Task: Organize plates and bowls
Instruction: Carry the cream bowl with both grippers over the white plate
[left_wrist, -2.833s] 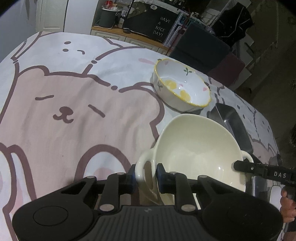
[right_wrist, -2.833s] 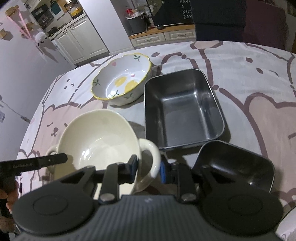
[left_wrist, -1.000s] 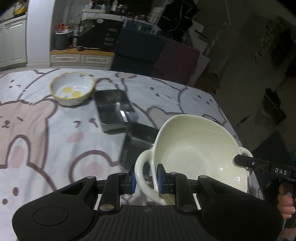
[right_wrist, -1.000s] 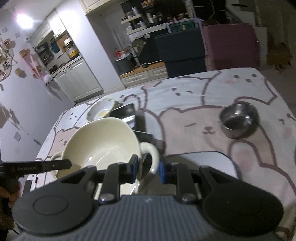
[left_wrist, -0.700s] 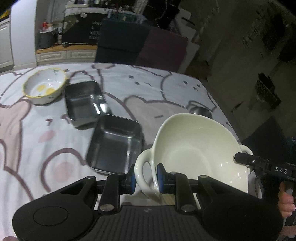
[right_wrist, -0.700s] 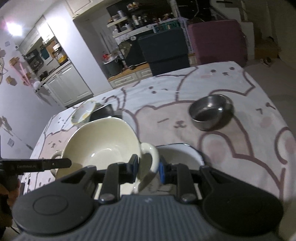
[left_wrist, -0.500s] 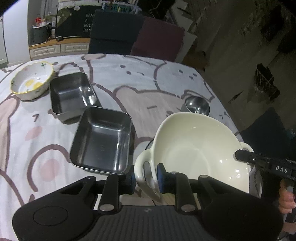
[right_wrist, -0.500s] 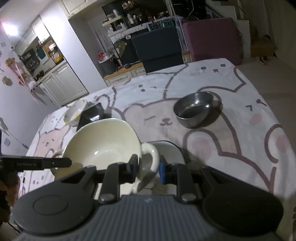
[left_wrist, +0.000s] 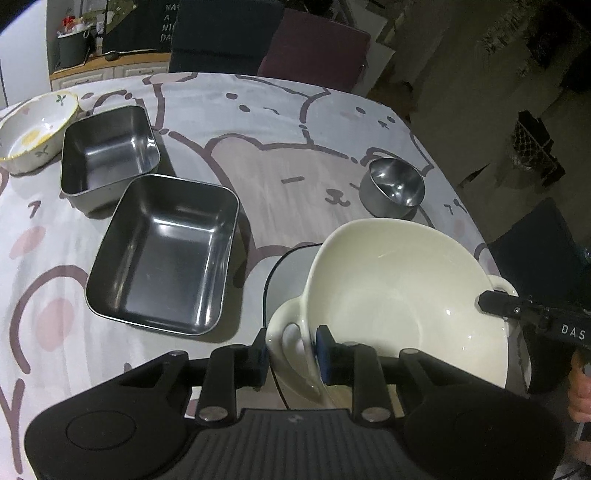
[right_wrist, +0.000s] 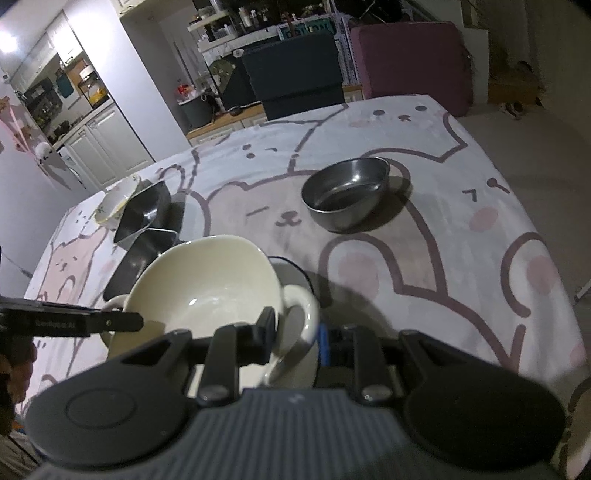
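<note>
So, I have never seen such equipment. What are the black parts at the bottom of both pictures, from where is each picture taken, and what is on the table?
No robot arm is here. A person holds two hand tools, each with two jaws and a wide-angle camera that looks forward along them. The black shape at the bottom of each picture is the tool itself.

One picture comes from the left gripper, the other from the right gripper. Each has its jaws closed on one handle of the same cream bowl, so both carry it together. Below the bowl lies a white plate with a dark rim.

On the bear-pattern tablecloth stand two steel trays, a small round steel bowl and a flowered bowl with a yellow rim.
</note>
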